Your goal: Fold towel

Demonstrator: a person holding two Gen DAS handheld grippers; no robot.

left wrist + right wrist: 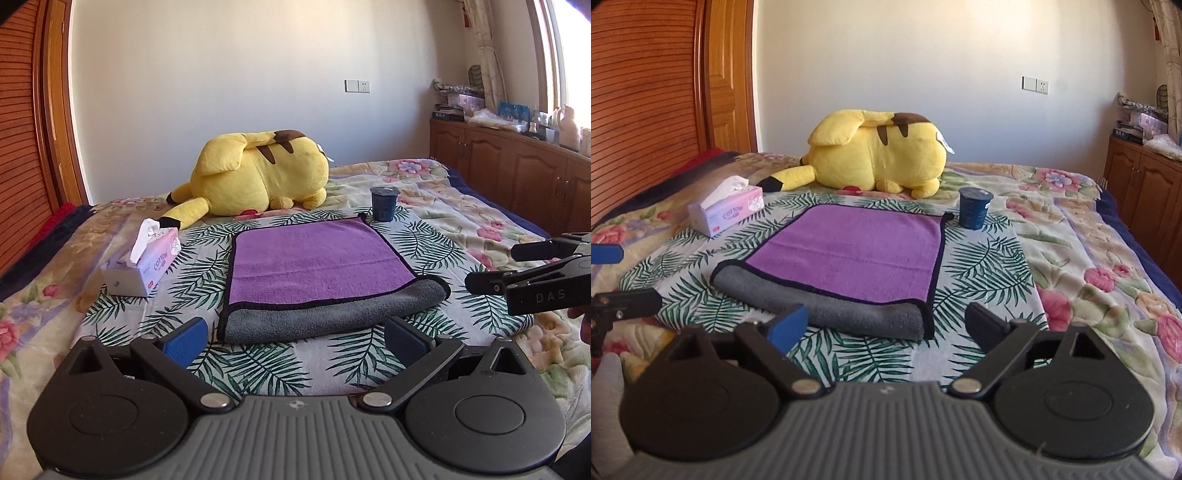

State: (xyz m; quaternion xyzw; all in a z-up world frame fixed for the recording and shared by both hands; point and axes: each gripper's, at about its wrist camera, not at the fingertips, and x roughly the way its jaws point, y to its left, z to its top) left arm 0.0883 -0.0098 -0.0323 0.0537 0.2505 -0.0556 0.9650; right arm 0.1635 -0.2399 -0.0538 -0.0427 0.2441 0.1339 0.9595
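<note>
Lowest in the left wrist view, the left gripper point(295, 341) stands with its jaws spread wide and nothing between them; the right gripper point(886, 328) fills the bottom of its own view the same way, released and empty.

The towel point(317, 273) lies just beyond both, at frame centre, on the leaf-print cloth point(258, 365) that covers the bed. It seems already folded once: purple face up, a rolled grey fold along the near edge. That fold runs across the frame from left to right, square to the fingers of both tools. In the left view its left end sits nearest the left gripper; in the right view its right end sits nearest the right gripper, so each hand is placed for its own corner. Neither touches the fabric.

Counted: one towel, two grippers, one tissue box point(142, 264) at mid-left, one dark cup point(385, 204) just beyond the towel's far right corner, one yellow plush toy point(258, 173) behind.
</note>
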